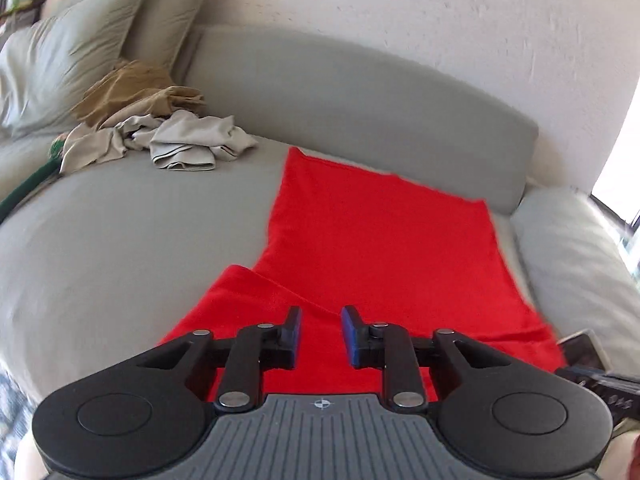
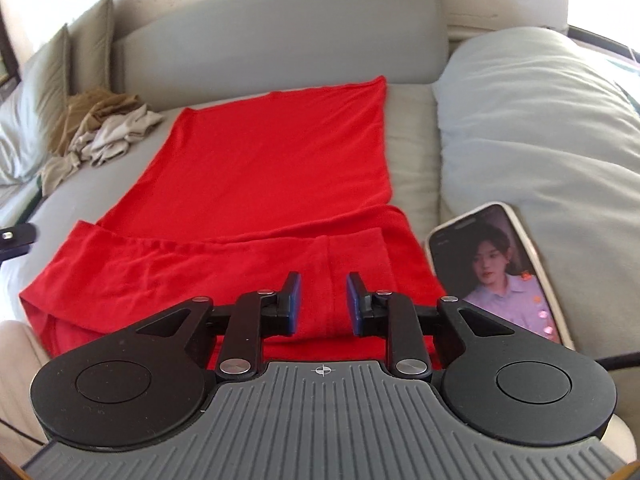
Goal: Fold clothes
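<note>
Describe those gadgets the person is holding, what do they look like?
Both the left gripper and right gripper look alike: black linkage arms with silver rivets, two round black discs, blue-padded fingers, and a ribbed grey base marked with a small crosshair.

Grey sofa (image 2: pixel 280 20): long padded backrest, wide flat seat. Behind the backrest, a white rough-plastered wall (image 1: pixel 400 20). At the sofa's left end, two olive cushions (image 1: pixel 132 16) stand upright against the backrest, with a pale pillow (image 1: pixel 36 76) in front of them. At the sofa's right end, a bulky pale-grey bolster (image 2: pixel 540 120). Past it, strong daylight from a window (image 1: pixel 624 152), overexposed. Soft, even light across the seat.
</note>
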Demonstrator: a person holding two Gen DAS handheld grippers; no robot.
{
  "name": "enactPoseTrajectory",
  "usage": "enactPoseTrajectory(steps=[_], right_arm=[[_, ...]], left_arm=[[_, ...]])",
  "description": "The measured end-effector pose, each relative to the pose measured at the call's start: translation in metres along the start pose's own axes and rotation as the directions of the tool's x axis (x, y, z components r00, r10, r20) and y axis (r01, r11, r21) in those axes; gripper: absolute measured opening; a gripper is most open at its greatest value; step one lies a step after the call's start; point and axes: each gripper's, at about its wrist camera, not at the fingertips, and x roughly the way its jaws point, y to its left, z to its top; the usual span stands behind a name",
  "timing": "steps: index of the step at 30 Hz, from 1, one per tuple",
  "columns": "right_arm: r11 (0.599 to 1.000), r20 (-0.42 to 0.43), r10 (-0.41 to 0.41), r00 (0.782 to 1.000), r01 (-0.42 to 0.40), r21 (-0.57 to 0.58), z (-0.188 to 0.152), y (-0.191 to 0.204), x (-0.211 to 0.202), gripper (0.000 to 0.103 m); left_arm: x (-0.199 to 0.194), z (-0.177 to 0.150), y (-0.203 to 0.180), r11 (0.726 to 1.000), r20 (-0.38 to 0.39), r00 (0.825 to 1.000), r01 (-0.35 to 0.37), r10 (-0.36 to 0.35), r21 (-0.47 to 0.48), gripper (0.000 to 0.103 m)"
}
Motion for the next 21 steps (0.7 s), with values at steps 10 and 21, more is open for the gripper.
enactPoseTrajectory(steps=[10, 21], right_arm=[[0.997, -0.031, -0.062, 0.998, 0.063, 0.039, -0.008, -0.009, 0.013, 0.014], [0.981, -0.025, 0.154, 0.988, -0.156, -0.118, 0.003, 0.073, 0.026, 0.025]], left_arm=[[0.029, -0.004, 0.065, 0.954, -0.081, 0.959, -0.280, 0.273, -0.110, 0.024], [-0.005, -0.047, -0.026, 0.995, -0.152, 0.983, 0.103, -0.104, -0.019, 0.023]])
